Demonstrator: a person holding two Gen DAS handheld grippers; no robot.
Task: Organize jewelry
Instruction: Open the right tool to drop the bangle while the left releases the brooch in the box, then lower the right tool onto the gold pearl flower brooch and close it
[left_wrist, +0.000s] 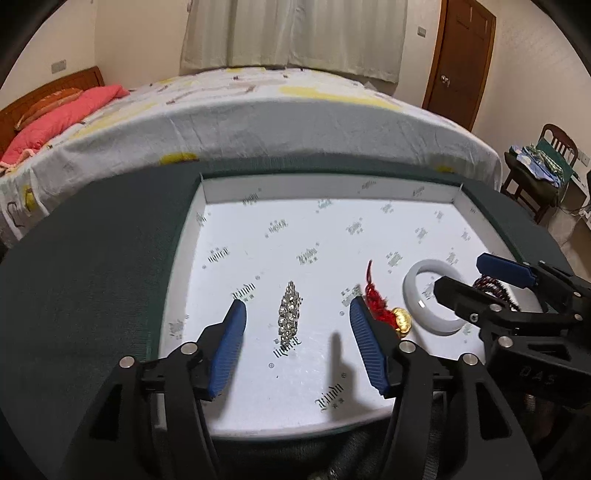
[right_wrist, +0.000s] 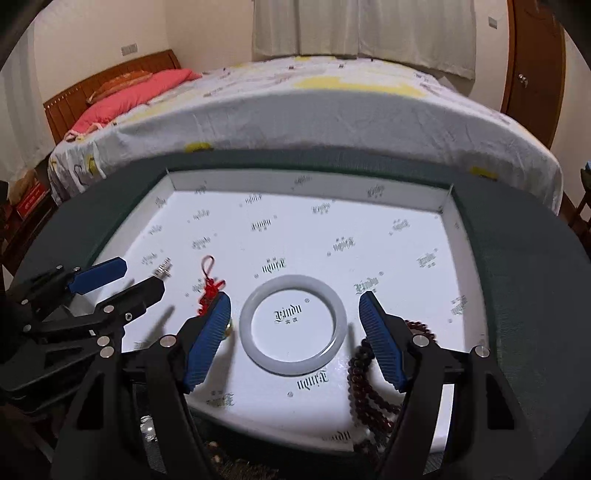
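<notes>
A white printed tray (left_wrist: 207, 192) (right_wrist: 177, 181) lies on a dark green cloth. In it lie a rhinestone bracelet (left_wrist: 290, 314), a red knotted charm (left_wrist: 376, 301) (right_wrist: 208, 291) with a gold piece (left_wrist: 402, 320), a white jade bangle (left_wrist: 417, 295) (right_wrist: 293, 360) and a dark red bead string (right_wrist: 364, 380) (left_wrist: 493, 286). My left gripper (left_wrist: 297, 306) is open, its fingers either side of the rhinestone bracelet. My right gripper (right_wrist: 295, 299) is open, its fingers either side of the bangle. Each gripper shows in the other's view, the left one (right_wrist: 122, 277) and the right one (left_wrist: 458, 273).
A bed (left_wrist: 258, 110) with a white and yellow sheet and a pink pillow (left_wrist: 62, 118) stands just behind the table. A wooden door (left_wrist: 461, 62) and a chair with clothes (left_wrist: 535, 166) are at the right.
</notes>
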